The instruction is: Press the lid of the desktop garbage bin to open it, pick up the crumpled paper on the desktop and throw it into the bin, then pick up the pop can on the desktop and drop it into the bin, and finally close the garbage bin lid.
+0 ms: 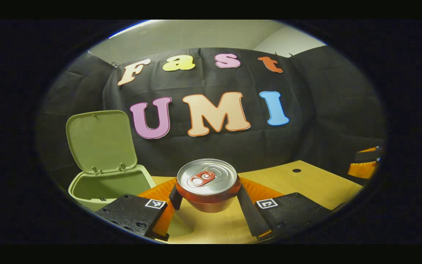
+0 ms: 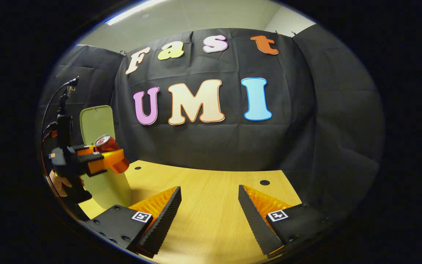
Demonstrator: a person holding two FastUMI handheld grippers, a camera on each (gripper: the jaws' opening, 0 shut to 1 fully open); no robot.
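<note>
In the left gripper view, my left tongs [image 1: 208, 198] are pinching the pop can [image 1: 208, 183], one finger pressed against each side of its red body. The can is off the tabletop [image 1: 306, 183], held upright relative to the camera, its long axis running roughly vertical and its silver top with the pull tab tipped a little toward the lens. To the left and slightly behind stands the garbage bin [image 1: 112, 185], pale green, with its lid [image 1: 101, 141] swung up and leaning back, the mouth open. The can sits just to the right of the bin's opening, not over it. At the far right edge I see part of the right tongs [image 1: 365, 165].

In the right gripper view, my right tongs [image 2: 209, 205] are spread wide apart with nothing between the fingers, hovering over bare tabletop [image 2: 203, 183]. Far off on the left I see the left tongs [image 2: 110, 157] with a hand [image 2: 62, 183] under them, clamping the pop can [image 2: 109, 152]. From here the can is tilted, its long axis slanting with the silver top toward the upper left. It is in front of the garbage bin [image 2: 112, 189], whose raised lid [image 2: 95, 123] stands just behind the can.
</note>
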